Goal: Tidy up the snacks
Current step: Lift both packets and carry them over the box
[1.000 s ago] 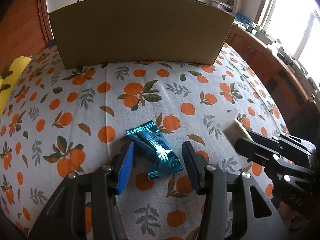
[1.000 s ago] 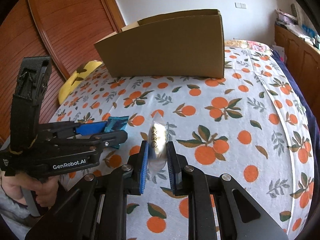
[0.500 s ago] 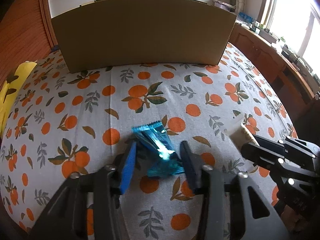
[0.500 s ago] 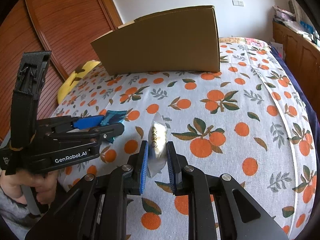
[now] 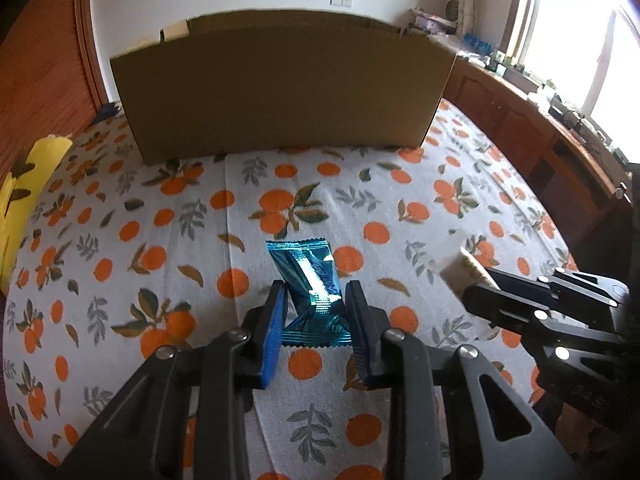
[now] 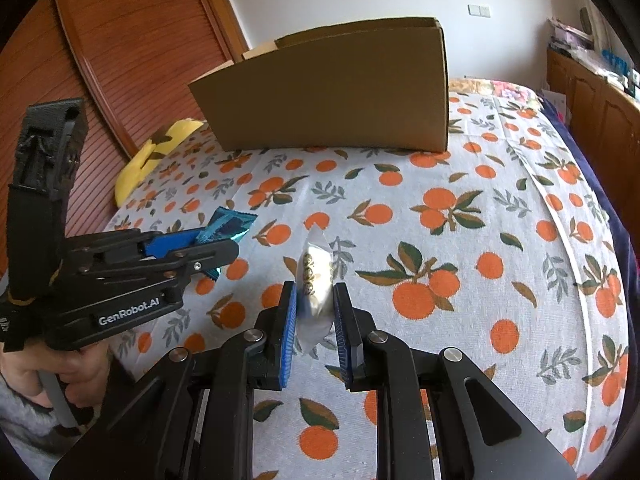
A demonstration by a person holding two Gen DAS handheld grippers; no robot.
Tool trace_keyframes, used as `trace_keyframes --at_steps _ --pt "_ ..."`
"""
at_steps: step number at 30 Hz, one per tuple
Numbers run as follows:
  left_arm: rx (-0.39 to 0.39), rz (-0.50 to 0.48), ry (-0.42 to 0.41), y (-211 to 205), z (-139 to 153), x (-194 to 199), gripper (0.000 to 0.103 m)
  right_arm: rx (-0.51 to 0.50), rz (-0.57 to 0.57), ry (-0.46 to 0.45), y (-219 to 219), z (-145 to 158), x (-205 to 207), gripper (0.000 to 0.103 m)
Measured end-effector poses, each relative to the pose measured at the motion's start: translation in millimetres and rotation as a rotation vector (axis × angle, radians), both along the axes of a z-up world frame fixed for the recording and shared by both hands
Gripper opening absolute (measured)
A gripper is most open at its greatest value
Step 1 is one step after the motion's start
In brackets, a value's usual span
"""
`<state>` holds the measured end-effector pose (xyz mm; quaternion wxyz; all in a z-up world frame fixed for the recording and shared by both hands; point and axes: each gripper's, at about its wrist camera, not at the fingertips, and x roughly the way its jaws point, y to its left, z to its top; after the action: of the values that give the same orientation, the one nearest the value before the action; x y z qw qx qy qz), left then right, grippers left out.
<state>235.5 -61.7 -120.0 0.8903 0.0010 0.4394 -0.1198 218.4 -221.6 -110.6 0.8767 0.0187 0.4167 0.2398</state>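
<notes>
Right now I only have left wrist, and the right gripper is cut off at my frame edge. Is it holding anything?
Observer: Yes. The right gripper is shut on a white packet with gold print, held on edge.
Operator: How does my blue packet sit, seen from the side?
Observer: The left gripper is closing with it between the fingers. In right wrist, the blue packet sticks out past them, tilted up.
Operator: Can you see what's behind my camera?
Observer: A hand wrapped around the left gripper's handle.
</notes>
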Motion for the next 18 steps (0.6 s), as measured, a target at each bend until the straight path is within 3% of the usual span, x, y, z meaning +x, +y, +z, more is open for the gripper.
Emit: trace_keyframes --at_steps 7,18 --pt "-0.033 -0.009 -0.08 13.3 38.7 17.7 0.028 0.001 -0.002 -0.042 2.7 24.1 14.5 0.016" --pt "-0.045 -0.032 -0.262 32.4 113.0 82.5 0.028 -0.004 -0.009 -0.179 14.0 94.3 76.4 0.016"
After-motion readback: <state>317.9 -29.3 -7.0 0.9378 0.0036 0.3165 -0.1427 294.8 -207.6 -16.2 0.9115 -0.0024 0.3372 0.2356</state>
